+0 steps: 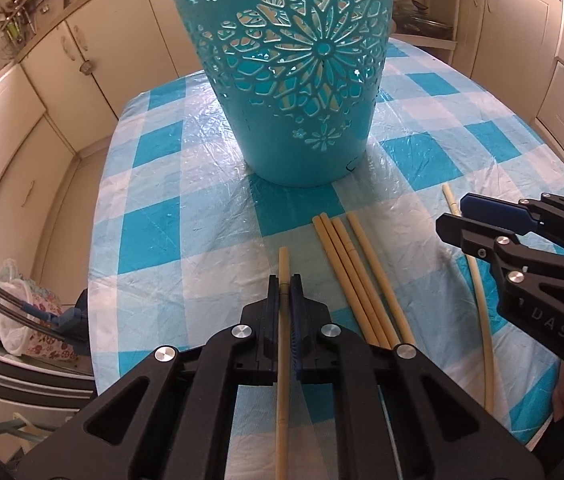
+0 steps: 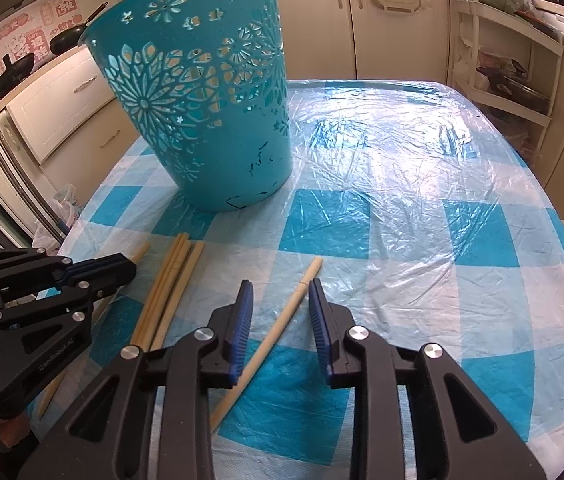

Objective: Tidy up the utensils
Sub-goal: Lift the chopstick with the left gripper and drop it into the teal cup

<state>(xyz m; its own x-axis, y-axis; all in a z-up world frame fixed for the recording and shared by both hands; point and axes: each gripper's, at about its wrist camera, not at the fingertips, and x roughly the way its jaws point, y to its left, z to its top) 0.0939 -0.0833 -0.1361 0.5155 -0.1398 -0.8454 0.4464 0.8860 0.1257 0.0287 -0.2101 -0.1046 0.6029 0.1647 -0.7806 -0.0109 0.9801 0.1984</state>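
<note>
Left claw (image 1: 284, 280) clamped on one chopstick (image 1: 284, 264), long axis pointing at the basket (image 1: 294, 80) dead ahead; right claw (image 2: 279, 288) partly open astride another chopstick (image 2: 282, 316) (flat on the worktop (image 2: 402, 240)).

A: What lies beyond the surface?
B: Cream cabinets (image 2: 314, 12), black pans (image 2: 13, 72) beside red wall stickers (image 2: 57, 10).
A: And right?
B: A white shelf rack (image 2: 510, 60); a floral plastic bag (image 1: 33, 312) sits low.
</note>
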